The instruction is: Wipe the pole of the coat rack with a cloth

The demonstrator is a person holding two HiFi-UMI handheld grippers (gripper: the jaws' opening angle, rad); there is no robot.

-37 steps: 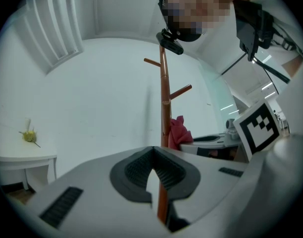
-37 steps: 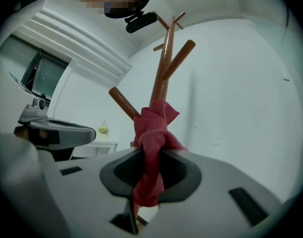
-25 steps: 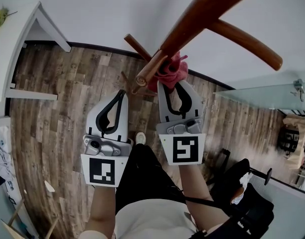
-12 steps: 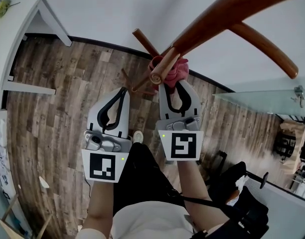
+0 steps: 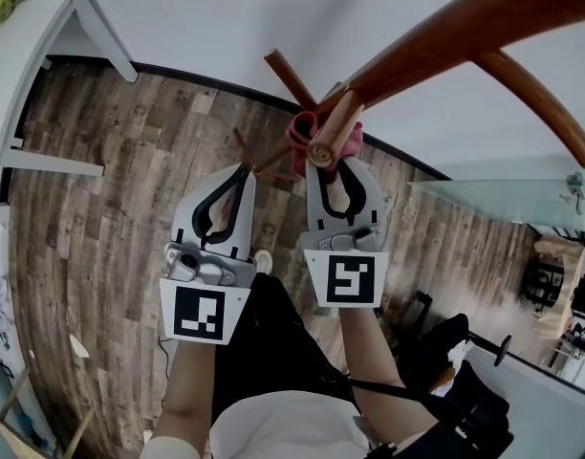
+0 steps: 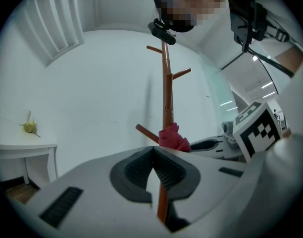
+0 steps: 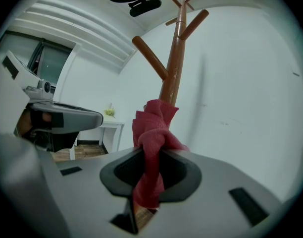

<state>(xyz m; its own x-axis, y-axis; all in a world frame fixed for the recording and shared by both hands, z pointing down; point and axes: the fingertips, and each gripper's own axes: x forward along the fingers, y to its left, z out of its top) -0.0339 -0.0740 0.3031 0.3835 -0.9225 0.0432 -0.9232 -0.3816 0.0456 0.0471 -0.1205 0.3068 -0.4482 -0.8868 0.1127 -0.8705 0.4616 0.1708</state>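
Nudged forward, left gripper (image 5: 238, 172) is pressed together empty; right gripper (image 5: 342, 166) pinches cloth (image 5: 300, 132) against pole (image 5: 445, 36).

Grey left gripper (image 5: 242, 172), seemingly black trousers (image 5: 273, 342)

Right tool (image 5: 336, 163) — red cloth (image 5: 301, 132) against pole (image 5: 445, 32)

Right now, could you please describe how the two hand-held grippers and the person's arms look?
Both the left hand-held gripper and right hand-held gripper are light grey shells with black ribbed jaw linings, each carrying a white cube with a black square marker. Forearms are unsleeved; the top is cream.
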